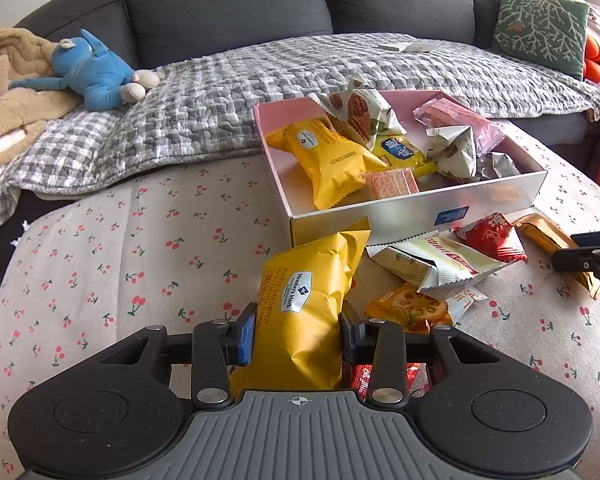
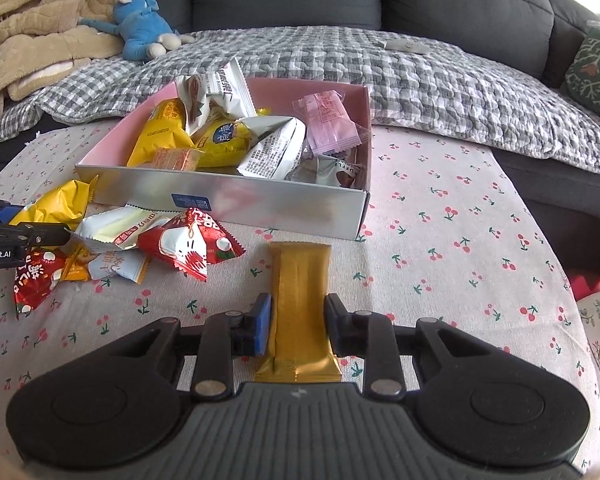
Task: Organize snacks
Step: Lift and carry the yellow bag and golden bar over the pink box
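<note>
A pink-lined box point(image 1: 420, 212) point(image 2: 228, 196) on the cherry-print tablecloth holds several snack packets. My left gripper point(image 1: 298, 330) is shut on a yellow waffle sandwich packet point(image 1: 304, 300), which points toward the box's near wall; the packet also shows in the right wrist view point(image 2: 56, 204). My right gripper point(image 2: 298, 324) has its jaws against both sides of a gold bar packet point(image 2: 300, 292) lying on the cloth in front of the box. Loose packets lie between the grippers: a cream one point(image 1: 436, 264) point(image 2: 116, 232), a red one point(image 1: 492, 236) point(image 2: 196, 244), an orange one point(image 1: 408, 308).
The table point(image 2: 460, 240) butts against a grey sofa with a checked blanket point(image 1: 228, 92). A blue plush toy point(image 1: 92, 76) and a tan blanket point(image 2: 32, 40) lie on the sofa's left. A green cushion point(image 1: 540, 28) sits at its right. A red bag point(image 2: 596, 280) is beside the table's right edge.
</note>
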### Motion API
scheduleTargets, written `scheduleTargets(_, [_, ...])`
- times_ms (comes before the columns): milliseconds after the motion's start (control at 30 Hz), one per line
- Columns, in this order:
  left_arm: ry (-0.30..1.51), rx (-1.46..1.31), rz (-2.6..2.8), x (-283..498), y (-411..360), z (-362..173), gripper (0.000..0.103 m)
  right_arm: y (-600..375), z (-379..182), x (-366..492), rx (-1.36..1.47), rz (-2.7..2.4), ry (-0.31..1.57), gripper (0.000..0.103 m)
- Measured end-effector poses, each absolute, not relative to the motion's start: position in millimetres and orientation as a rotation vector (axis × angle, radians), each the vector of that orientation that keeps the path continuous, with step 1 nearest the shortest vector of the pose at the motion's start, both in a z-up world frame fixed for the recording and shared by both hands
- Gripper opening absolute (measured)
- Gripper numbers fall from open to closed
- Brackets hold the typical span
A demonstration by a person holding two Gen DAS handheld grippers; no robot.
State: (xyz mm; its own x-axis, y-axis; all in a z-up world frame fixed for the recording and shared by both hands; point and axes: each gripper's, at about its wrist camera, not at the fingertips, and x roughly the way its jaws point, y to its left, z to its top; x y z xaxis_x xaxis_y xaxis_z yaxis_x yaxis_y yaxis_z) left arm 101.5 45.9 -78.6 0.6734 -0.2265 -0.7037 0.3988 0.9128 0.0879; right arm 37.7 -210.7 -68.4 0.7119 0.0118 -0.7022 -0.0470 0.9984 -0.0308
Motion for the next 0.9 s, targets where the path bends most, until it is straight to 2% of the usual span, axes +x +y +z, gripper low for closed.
scheduleTargets(467, [0.749, 0.268, -0.363, 80.1, 44.1, -56.5, 0.036, -220.0, -50.2, 30.8, 0.077, 0.073, 0.792, 0.026])
scheduleTargets(900, [0.731, 0.143, -0.347, 77.5, 53.0, -25.3, 0.036, -222.3, -29.6, 37.1, 0.179, 0.126, 0.758, 0.026])
